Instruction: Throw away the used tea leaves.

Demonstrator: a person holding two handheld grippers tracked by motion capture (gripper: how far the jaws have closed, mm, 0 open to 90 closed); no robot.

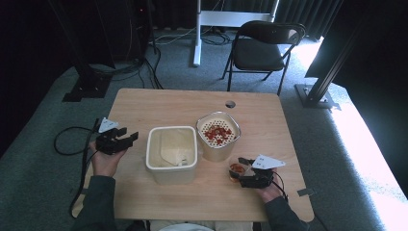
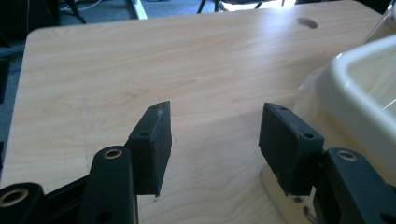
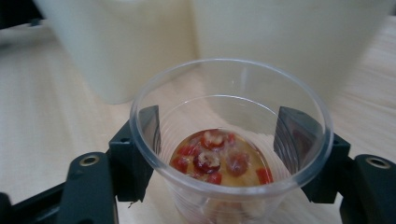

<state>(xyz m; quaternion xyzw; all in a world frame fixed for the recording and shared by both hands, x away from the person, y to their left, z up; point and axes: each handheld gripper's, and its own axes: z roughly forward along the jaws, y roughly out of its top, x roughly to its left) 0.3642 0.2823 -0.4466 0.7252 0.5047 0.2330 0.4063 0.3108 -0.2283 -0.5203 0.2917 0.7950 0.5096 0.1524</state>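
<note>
High view: wooden table on grey carpet; right hand-held gripper clasps clear cup; left hand-held gripper released.

Bright light comes in from the right and burns the floor white. The back of the room is very dark. The table is softly lit. Up close, the cup looks sharp, but the tubs behind are blurry.
</note>
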